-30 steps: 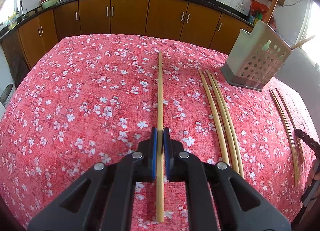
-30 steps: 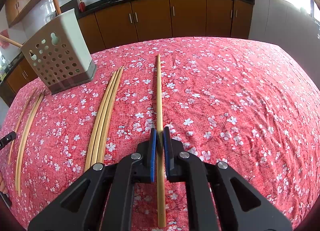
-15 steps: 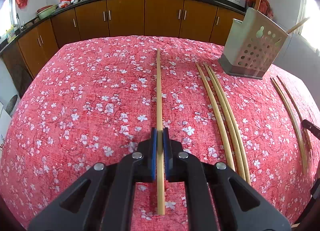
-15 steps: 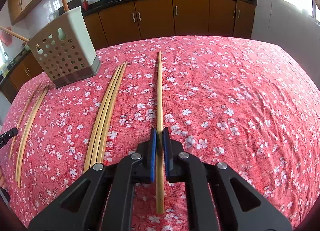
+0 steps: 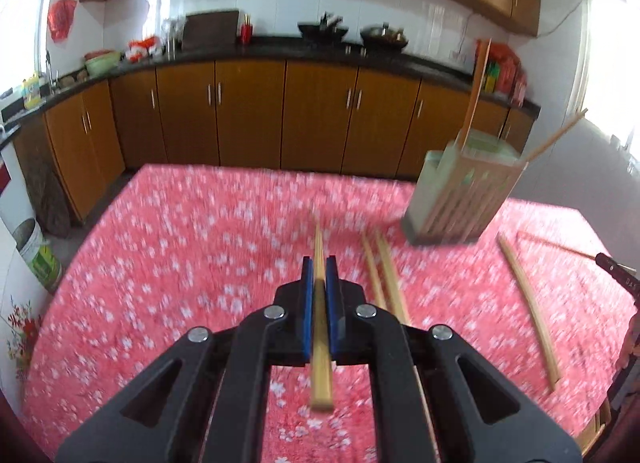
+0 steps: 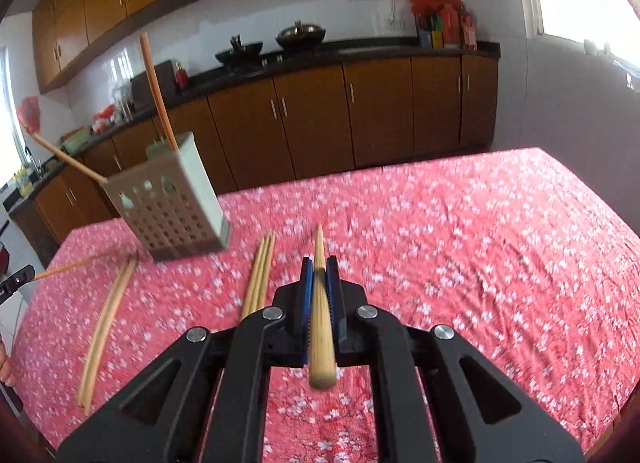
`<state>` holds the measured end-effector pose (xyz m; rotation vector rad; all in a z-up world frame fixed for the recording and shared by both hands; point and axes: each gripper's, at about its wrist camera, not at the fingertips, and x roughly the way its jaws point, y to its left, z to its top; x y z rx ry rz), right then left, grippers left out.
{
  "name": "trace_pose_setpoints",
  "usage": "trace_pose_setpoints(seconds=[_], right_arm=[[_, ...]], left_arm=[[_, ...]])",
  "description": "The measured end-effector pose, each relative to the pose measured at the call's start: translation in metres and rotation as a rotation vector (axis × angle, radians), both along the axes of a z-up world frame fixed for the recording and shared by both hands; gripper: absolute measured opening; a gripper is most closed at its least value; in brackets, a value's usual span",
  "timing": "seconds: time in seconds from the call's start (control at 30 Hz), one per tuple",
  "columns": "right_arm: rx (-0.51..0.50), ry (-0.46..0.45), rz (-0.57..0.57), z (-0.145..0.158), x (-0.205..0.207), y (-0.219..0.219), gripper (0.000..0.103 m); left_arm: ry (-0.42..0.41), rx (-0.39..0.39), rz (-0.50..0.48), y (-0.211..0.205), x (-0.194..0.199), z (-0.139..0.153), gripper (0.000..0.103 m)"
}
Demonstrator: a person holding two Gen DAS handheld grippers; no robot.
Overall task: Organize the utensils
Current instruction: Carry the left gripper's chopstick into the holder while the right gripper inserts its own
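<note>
A chopstick [image 5: 320, 327] is being pinched between the left gripper [image 5: 319, 275] fingers, another chopstick [image 6: 320, 319] between the right gripper [image 6: 319, 275] fingers, above the floral tablecloth [image 6: 480, 243].

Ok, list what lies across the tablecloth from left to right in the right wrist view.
Pair of chopsticks → perforated utensil holder → bundle of chopsticks → the chopstick clamped in the right tongs.

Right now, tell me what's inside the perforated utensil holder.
Two chopsticks stick up out of the utensil holder, leaning apart. Its walls hide their lower ends and anything else inside.
</note>
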<state>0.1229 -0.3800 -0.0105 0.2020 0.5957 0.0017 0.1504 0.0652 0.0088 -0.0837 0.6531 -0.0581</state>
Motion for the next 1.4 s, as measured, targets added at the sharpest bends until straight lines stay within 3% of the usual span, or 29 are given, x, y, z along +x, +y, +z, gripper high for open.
trace_pose_setpoints(seconds=[0.17, 0.47, 0.7, 0.9, 1.13, 1.4], right_arm=[[0.004, -0.07, -0.003, 0.022, 0.002, 0.002, 0.007], [0.034, -0.146, 0.013, 0.053, 0.002, 0.005, 0.007], [0.102, -0.299, 0.133, 0.118, -0.007, 0.025, 0.007], [0.117, -0.39, 0.22, 0.149, -0.007, 0.053, 0.007], [0.082, -0.424, 0.209, 0.154, 0.015, 0.074, 0.007], [0.049, -0.414, 0.178, 0.146, 0.045, 0.084, 0.007]], left_arm=[[-0.088, -0.019, -0.012, -0.007, -0.003, 0.032, 0.007], [-0.146, -0.02, -0.065, -0.024, -0.001, 0.071, 0.007], [-0.22, -0.026, -0.161, -0.053, -0.01, 0.121, 0.007], [-0.253, -0.078, -0.228, -0.076, -0.007, 0.15, 0.007], [-0.336, -0.094, -0.181, -0.096, 0.014, 0.166, 0.007], [-0.401, -0.169, -0.104, -0.095, 0.047, 0.174, 0.007]])
